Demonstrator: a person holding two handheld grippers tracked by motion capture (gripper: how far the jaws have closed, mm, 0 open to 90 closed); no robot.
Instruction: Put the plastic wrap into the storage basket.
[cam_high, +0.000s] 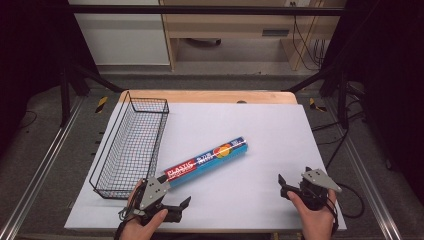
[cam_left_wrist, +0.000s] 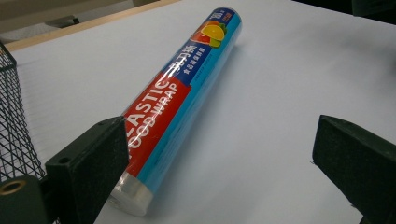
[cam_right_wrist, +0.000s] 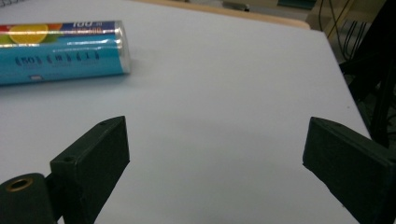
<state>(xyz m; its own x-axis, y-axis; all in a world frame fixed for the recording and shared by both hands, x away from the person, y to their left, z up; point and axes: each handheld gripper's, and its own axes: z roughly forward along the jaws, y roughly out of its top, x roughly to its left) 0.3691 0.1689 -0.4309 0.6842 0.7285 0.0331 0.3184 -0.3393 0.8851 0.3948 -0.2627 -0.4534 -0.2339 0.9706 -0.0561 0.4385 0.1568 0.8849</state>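
Clearly the roll (cam_high: 207, 162) lies slanted, its near end just before the wide-apart left gripper (cam_high: 165, 207), far from the right.

A: Colours on the roll?
B: Plastic wrap roll (cam_high: 207, 161) is mostly light blue. Red panel with white lettering at one end, dark blue band mid-way, orange and yellow fruit print near the other end. Clear film over it.
A: Rest of the setup?
B: Wire basket (cam_high: 131, 145) is black, open grid mesh. Table sheet (cam_high: 260, 130) plain white, light wood edge behind it. Left gripper (cam_high: 170, 210) and right gripper (cam_high: 292, 187) both black with grey top plates.
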